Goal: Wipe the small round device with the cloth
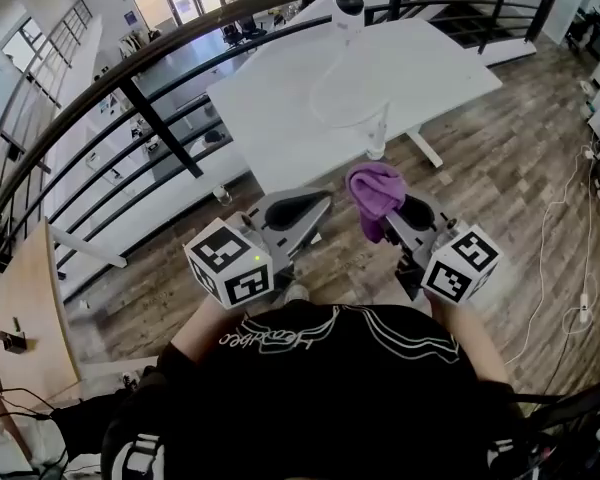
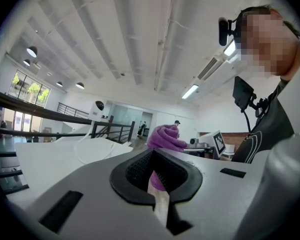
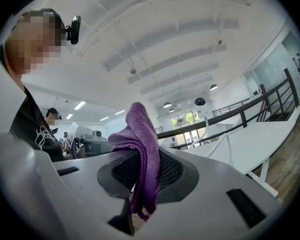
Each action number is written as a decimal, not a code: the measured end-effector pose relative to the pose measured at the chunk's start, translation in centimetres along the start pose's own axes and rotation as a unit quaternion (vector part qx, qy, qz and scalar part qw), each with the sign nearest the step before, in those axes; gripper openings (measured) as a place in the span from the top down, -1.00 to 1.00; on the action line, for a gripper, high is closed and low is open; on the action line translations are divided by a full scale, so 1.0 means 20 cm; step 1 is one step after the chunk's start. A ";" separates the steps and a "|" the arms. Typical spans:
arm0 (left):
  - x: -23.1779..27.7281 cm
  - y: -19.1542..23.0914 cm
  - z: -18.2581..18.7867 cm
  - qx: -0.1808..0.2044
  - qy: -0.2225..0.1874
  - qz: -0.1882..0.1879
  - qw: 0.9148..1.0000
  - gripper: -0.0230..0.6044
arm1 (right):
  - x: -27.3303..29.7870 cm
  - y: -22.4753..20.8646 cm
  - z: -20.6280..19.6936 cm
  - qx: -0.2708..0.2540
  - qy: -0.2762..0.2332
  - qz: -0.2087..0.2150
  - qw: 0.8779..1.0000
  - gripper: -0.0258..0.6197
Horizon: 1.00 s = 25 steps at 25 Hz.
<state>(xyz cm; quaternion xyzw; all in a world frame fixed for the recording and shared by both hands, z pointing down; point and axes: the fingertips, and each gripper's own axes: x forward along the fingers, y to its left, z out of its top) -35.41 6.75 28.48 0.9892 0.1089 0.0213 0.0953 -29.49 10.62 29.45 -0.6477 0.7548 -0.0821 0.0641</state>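
The small round device (image 1: 349,6), white with a dark face, stands at the far end of the white table (image 1: 270,118); it also shows far off as the device (image 2: 98,105) in the left gripper view. A purple cloth (image 1: 375,190) is bunched in my right gripper (image 1: 408,215), which is shut on it; folds of the cloth (image 3: 142,139) rise between the pads. My left gripper (image 1: 295,208) is shut with nothing in it. Both are held close to the person's chest, well short of the table. From the left gripper (image 2: 155,176) the cloth (image 2: 165,136) shows just beyond the jaws.
A white cable (image 1: 335,93) loops across the table from the device. A black railing (image 1: 150,118) runs along the left and far sides. Wood floor (image 1: 500,168) lies to the right, with loose cords (image 1: 545,238) on it.
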 end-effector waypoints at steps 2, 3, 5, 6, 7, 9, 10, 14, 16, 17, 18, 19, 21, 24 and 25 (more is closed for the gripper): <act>-0.01 -0.02 0.00 -0.001 0.000 0.000 1.000 0.90 | -0.01 0.03 0.00 -0.001 0.002 0.003 1.000 0.72; -0.01 -0.04 0.00 0.000 -0.001 0.000 1.000 0.90 | -0.02 0.04 0.00 -0.002 0.002 0.003 1.000 0.72; -0.01 -0.06 0.00 0.002 -0.001 0.000 1.000 0.90 | -0.04 0.06 -0.01 -0.003 0.003 0.003 1.000 0.72; -0.02 -0.07 0.00 0.002 0.000 0.000 1.000 0.90 | -0.04 0.07 -0.01 -0.003 0.003 0.004 1.000 0.72; -0.03 -0.07 -0.01 0.001 0.001 0.001 1.000 0.90 | -0.05 0.08 -0.02 -0.002 0.003 0.005 1.000 0.72; -0.04 -0.07 -0.03 0.000 0.002 0.004 1.000 0.90 | -0.05 0.10 -0.03 -0.002 0.001 0.007 1.000 0.72; -0.05 -0.08 -0.03 -0.001 0.003 0.006 1.000 0.90 | -0.05 0.10 -0.03 -0.002 0.000 0.008 1.000 0.72; -0.06 -0.10 -0.03 0.000 0.004 0.009 1.000 0.90 | -0.06 0.12 -0.02 -0.002 -0.003 0.012 1.000 0.72; -0.08 -0.09 -0.03 0.002 0.006 0.011 1.000 0.90 | -0.05 0.14 -0.01 -0.002 -0.005 0.014 1.000 0.72; -0.09 -0.10 -0.02 0.003 0.005 0.011 1.000 0.90 | -0.05 0.15 -0.01 -0.004 -0.006 0.015 1.000 0.72; -0.10 -0.10 -0.02 0.003 0.003 0.012 1.000 0.90 | -0.05 0.16 0.00 -0.005 -0.007 0.016 1.000 0.72; -0.11 -0.11 -0.02 0.004 0.002 0.012 1.000 0.90 | -0.05 0.17 0.00 -0.007 -0.008 0.016 1.000 0.72; -0.12 -0.13 -0.02 0.006 0.001 0.012 1.000 0.90 | -0.07 0.18 0.01 -0.008 -0.012 0.016 1.000 0.72; -0.13 -0.18 -0.02 0.007 0.003 0.010 1.000 0.90 | -0.10 0.20 0.01 -0.007 -0.014 0.016 1.000 0.72; -0.13 -0.20 -0.02 0.006 0.003 0.009 1.000 0.90 | -0.11 0.21 0.02 -0.006 -0.014 0.016 1.000 0.72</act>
